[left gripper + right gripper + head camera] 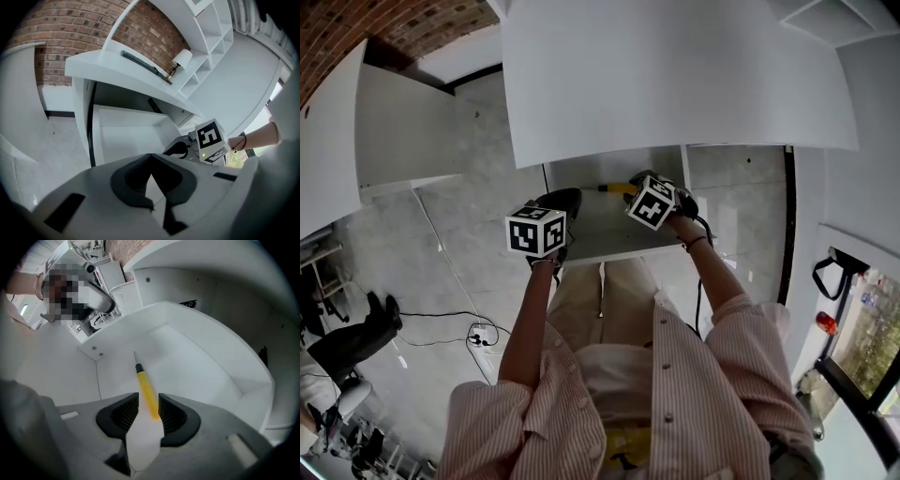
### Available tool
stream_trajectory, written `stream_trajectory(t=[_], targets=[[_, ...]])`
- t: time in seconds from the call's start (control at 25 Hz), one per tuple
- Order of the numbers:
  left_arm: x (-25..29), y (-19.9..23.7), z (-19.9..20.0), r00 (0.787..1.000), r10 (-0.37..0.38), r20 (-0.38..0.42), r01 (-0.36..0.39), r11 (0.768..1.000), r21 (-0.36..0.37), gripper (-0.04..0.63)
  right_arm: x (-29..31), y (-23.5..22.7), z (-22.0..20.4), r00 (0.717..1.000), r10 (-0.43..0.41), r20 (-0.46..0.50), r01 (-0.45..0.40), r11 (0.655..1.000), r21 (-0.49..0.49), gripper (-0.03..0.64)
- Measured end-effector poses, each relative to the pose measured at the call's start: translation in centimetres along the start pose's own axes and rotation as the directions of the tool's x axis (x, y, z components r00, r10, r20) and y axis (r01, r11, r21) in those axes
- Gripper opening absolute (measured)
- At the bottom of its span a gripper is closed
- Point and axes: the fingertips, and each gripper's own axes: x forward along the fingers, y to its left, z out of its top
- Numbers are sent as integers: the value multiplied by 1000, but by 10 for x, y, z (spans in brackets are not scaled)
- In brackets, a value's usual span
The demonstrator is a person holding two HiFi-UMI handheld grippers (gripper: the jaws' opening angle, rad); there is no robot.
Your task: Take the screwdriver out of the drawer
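Screwdriver (145, 385), the only one, lies on the floor of the open drawer (609, 234). Your left gripper (151, 174) hangs at the drawer's left side on an outstretched arm, its jaws together and empty. Your right gripper (149, 405) reaches inside, its two jaws apart, straddling the end of the yellow handle.

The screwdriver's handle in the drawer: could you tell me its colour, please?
Yellow plastic handle, black collar; clearest in the right gripper view.
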Motion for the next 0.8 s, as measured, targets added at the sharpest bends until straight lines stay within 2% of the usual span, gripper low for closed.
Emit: stream_trajectory(t=[0.36,0.48,0.8], targets=[[4,5,-3,1000,0,-15,-1,1000,-22,-2,22,-2,-12,998,-10,-70,7,999,-51,124],[7,3,-7,1000,-5,-18,5,1000,-30,-2,26,-4,-17,996,-37,-82,32,997,-68,123],[6,0,-3,1000,-16,10,16,999,-50,-2,26,-3,-20,994,-39,-104,25,992,-126,80]])
